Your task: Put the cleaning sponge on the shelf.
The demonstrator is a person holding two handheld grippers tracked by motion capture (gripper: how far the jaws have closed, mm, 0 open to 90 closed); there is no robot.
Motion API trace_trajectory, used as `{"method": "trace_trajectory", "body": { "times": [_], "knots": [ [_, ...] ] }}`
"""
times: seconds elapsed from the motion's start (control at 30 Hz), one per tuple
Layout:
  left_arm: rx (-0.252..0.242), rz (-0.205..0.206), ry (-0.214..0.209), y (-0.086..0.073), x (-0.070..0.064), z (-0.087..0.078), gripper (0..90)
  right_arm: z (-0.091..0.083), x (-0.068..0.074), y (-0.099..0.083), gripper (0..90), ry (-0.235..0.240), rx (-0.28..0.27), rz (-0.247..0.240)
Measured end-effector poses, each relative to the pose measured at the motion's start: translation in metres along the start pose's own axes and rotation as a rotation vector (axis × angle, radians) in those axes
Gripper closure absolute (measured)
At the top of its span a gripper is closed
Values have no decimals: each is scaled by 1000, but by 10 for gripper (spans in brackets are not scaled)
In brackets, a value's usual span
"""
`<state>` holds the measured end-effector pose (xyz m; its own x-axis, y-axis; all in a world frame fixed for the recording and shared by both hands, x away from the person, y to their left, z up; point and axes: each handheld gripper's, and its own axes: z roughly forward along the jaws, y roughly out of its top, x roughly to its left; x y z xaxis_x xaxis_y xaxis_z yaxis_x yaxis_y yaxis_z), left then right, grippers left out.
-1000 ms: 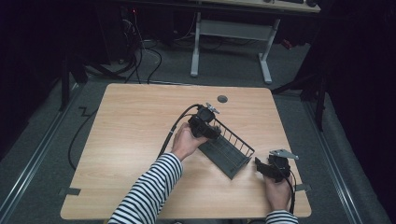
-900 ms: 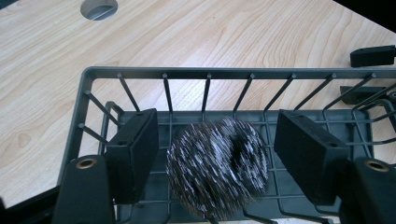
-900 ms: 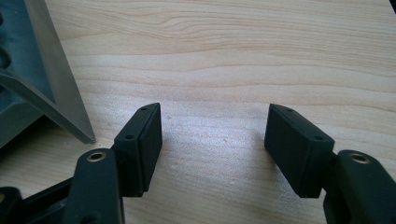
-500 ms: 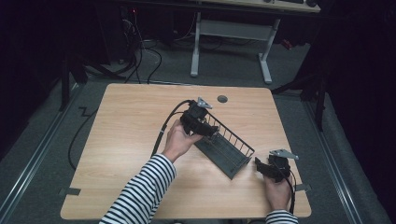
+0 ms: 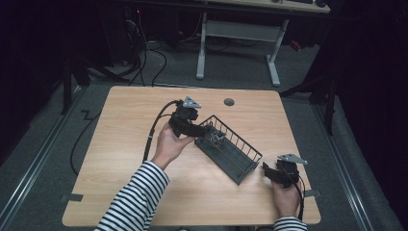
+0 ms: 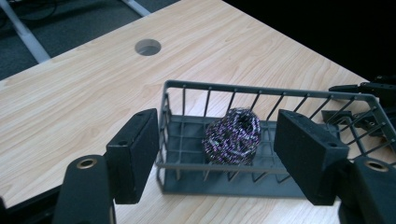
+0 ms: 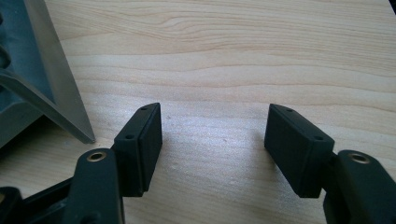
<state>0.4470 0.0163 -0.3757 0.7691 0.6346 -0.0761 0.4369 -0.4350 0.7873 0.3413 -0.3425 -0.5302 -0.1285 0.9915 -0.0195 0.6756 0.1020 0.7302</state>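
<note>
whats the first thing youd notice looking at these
A shiny metal scouring ball sits inside a dark wire basket lying diagonally mid-table. The left gripper, jaws open, faces the basket's near end, while the right gripper rests open by the table's right front corner.

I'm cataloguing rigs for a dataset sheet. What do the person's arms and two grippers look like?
Both arms wear black-and-white striped sleeves. The left gripper and right gripper are black with flat rectangular pads, each topped by a grey three-cornered plate and trailing a black cable.
</note>
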Motion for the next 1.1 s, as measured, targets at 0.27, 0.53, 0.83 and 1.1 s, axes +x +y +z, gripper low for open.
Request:
{"method": "trace_trajectory", "body": {
  "times": [0.27, 0.53, 0.83, 1.1],
  "knots": [
    [-31, -19, 3, -8, 8, -19, 327, 0, 0, 0, 370, 0, 0, 0],
    [-48, -40, 14, -17, 19, -39, 327, 0, 0, 0, 370, 0, 0, -1],
    [-53, -53, 36, -27, 27, -62, 327, 0, 0, 0, 370, -1, 0, -2],
    [-67, -53, 52, -32, 30, -79, 326, 0, 0, 0, 370, -1, 0, -2]
  ]
}}
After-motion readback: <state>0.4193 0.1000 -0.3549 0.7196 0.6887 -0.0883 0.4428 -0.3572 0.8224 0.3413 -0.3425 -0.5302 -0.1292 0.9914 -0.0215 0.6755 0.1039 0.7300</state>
